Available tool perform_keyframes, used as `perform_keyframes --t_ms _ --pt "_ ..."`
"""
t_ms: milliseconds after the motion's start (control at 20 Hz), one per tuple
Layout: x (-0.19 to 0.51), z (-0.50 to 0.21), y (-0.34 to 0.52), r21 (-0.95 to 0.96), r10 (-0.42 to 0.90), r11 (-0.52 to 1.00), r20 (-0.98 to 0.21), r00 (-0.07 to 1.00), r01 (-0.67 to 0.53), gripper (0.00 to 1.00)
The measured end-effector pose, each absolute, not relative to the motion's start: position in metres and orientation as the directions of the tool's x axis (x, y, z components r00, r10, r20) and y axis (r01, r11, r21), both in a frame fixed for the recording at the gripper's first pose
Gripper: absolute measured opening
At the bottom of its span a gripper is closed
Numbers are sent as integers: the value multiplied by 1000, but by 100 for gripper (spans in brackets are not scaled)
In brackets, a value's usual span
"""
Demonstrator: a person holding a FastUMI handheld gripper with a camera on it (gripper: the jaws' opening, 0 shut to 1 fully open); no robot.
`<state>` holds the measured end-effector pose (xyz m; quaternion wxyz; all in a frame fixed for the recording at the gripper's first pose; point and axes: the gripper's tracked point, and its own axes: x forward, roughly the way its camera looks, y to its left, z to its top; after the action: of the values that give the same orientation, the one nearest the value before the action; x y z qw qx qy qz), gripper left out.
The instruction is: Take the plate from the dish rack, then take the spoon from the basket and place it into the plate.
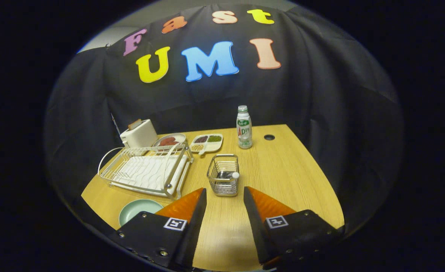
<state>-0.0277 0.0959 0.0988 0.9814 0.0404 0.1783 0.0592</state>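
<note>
On the wooden desk (282, 170), starting at its left side, one pale green plate (138, 209) lies flat by the near-left edge, just beside the left finger of the gripper and partly hidden behind it, so it is already out of the rack. Just beyond the plate stands one white wire dish rack (144, 172) on its drip tray, with nothing standing in its slots. At the far-left corner, behind the rack, sits one white toaster (140, 134) with a slice of something showing at its top. To its right, against the rack's far end, lies one round dish (169, 141) holding reddish food, and next to that one divided tray (206, 142) with dark, green and pale fillings in its compartments. Toward the middle of the desk stands one small wire basket (223, 174), upright, with one spoon (230, 176) inside it; a white end of the spoon shows near the basket's right wall, and the rest is hard to make out through the wires. The gripper (225, 193) hovers with its fingers spread wide and holding nothing, the basket just ahead of them and in line with the gap, bare desk between the tips. Beyond the basket, near the far edge, stands one upright plastic bottle (244, 127) with a white cap, and right of it one round cable hole (269, 137) in the desk.
</note>
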Motion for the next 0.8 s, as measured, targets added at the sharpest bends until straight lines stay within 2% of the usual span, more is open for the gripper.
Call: perform_keyframes --t_ms 200,450,600,800 --pt "-5 134 80 -37 64 997 -104 992 -68 62" --pt "27 125 93 -47 80 996 -21 997 -81 62" --pt "51 101 86 -20 38 999 -12 999 -39 62" --pt "82 72 87 34 51 998 -25 998 -50 62"
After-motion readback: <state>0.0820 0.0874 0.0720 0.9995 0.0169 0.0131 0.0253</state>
